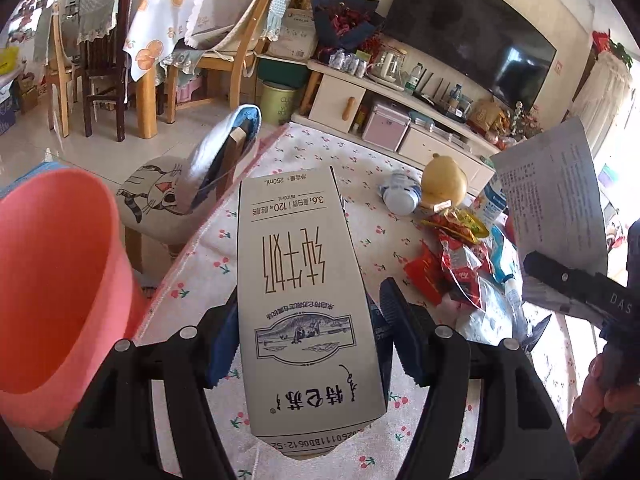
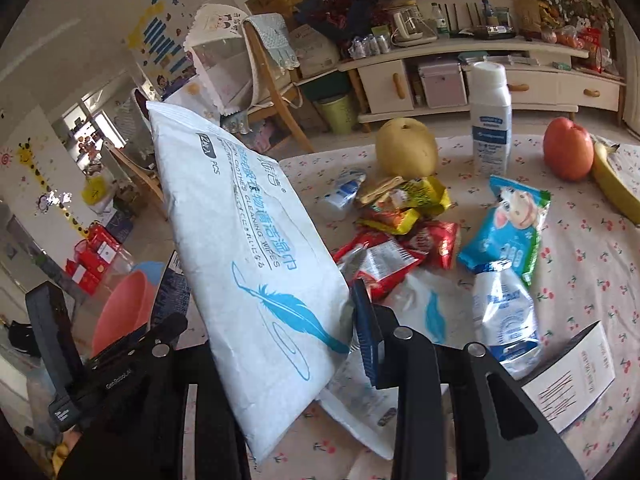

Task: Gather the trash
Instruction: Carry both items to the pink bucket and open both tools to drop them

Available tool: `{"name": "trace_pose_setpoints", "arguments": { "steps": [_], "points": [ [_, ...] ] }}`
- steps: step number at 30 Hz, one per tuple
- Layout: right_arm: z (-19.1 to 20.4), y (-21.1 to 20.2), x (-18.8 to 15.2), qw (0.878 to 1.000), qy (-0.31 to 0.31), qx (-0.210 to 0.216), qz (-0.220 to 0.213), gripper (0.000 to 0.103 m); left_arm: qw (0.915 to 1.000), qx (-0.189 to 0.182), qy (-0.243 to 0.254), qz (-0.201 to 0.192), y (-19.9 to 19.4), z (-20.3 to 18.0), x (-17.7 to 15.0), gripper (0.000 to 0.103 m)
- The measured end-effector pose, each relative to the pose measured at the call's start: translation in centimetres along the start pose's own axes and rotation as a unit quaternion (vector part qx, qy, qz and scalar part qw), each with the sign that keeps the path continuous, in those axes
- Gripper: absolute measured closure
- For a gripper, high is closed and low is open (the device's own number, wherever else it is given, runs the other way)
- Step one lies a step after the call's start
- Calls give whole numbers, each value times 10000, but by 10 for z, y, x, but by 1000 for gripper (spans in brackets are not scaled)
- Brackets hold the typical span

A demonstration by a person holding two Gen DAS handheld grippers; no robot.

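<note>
Now both hands are loaded: the left gripper [image 1: 306, 344] has its jaws clamped part-way on a milk carton [image 1: 304, 300], and the right gripper [image 2: 280, 340] is squeezed down narrow on a flat wipes pack [image 2: 248, 248], both lifted clear of the cherry-print tablecloth [image 1: 320, 160]. Off the near left edge of the table sits the pink bin [image 1: 60, 288], and that looks like the destination. Here's the worry: the carton is pinched low on its body, its long end sticking out far ahead of the pads, so a quick swing could lever it loose, or too hard a squeeze could buckle it. The wipes pack is caught only near one lower corner and tilts up to the left, soft and floppy, so it could slide out or clip the bin rim. The two grippers are close together, and heading for one opening they may bump. As for looks, the carton is white and slim with dark printed lettering and an oval crest, corners intact. The pack is white, slightly creased, with a blue feather. More trash waits mid-table, a heap of snack wrappers [image 2: 400, 232], with a pear [image 2: 408, 146] just beyond.
</note>
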State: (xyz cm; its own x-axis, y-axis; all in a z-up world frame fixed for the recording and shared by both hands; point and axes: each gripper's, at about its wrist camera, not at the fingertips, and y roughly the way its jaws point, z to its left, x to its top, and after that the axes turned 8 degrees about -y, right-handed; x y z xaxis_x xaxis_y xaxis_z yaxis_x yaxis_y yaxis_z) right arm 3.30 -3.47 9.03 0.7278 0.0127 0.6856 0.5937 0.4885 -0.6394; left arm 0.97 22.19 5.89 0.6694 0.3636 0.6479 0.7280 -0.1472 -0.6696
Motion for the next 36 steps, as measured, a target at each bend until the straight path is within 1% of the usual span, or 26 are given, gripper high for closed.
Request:
{"name": "trace_pose_setpoints", "arguments": {
  "steps": [3,7,11,14,16,19,21,23,25,26,27,29,31,33,34,35,36],
  "points": [
    [37,14,-2,9994,-164,267,139,68,9994,103,-228,-224,-12,19,8,36],
    [91,36,0,9964,-369,714,276,68,9959,391,-625,-522,-29,52,20,36],
    [146,59,7,9914,-537,1136,377,68,9866,853,-1087,-866,-46,92,32,36],
    [188,77,14,9871,-711,1346,497,67,9766,1218,-1443,-1026,-57,124,41,36],
    [214,90,16,9836,-791,1511,588,67,9706,1408,-1665,-1015,-59,145,46,36],
    [240,108,16,9806,-885,1591,721,67,9634,1624,-1975,-809,-54,173,52,36],
    [255,122,14,9784,-808,1708,832,66,9582,1749,-2153,-703,-52,189,53,36],
    [262,132,13,9771,-792,1741,933,64,9544,1813,-2291,-607,-50,202,56,36],
    [270,140,10,9792,-838,1559,991,63,9527,1852,-2352,-530,-49,210,55,36],
    [271,144,9,9794,-812,1547,1011,56,9515,1879,-2378,-529,-49,213,54,36],
    [269,146,8,9801,-756,1528,1012,53,9506,1905,-2393,-525,-49,214,54,34],
    [263,144,8,9822,-627,1483,963,40,9486,1987,-2412,-508,-48,217,55,27],
    [255,138,9,9848,-575,1400,852,33,9480,2005,-2411,-540,-49,218,55,24],
    [246,129,10,9883,-583,1218,705,27,9493,1988,-2361,-600,-50,215,53,24],
    [242,123,9,9899,-565,1148,615,23,9506,1948,-2324,-660,-52,213,52,24],
    [238,116,8,9912,-533,1086,537,18,9520,1895,-2276,-768,-54,210,52,24],
    [233,109,7,9924,-510,1013,488,16,9533,1850,-2212,-893,-56,205,52,24]
  ]
}}
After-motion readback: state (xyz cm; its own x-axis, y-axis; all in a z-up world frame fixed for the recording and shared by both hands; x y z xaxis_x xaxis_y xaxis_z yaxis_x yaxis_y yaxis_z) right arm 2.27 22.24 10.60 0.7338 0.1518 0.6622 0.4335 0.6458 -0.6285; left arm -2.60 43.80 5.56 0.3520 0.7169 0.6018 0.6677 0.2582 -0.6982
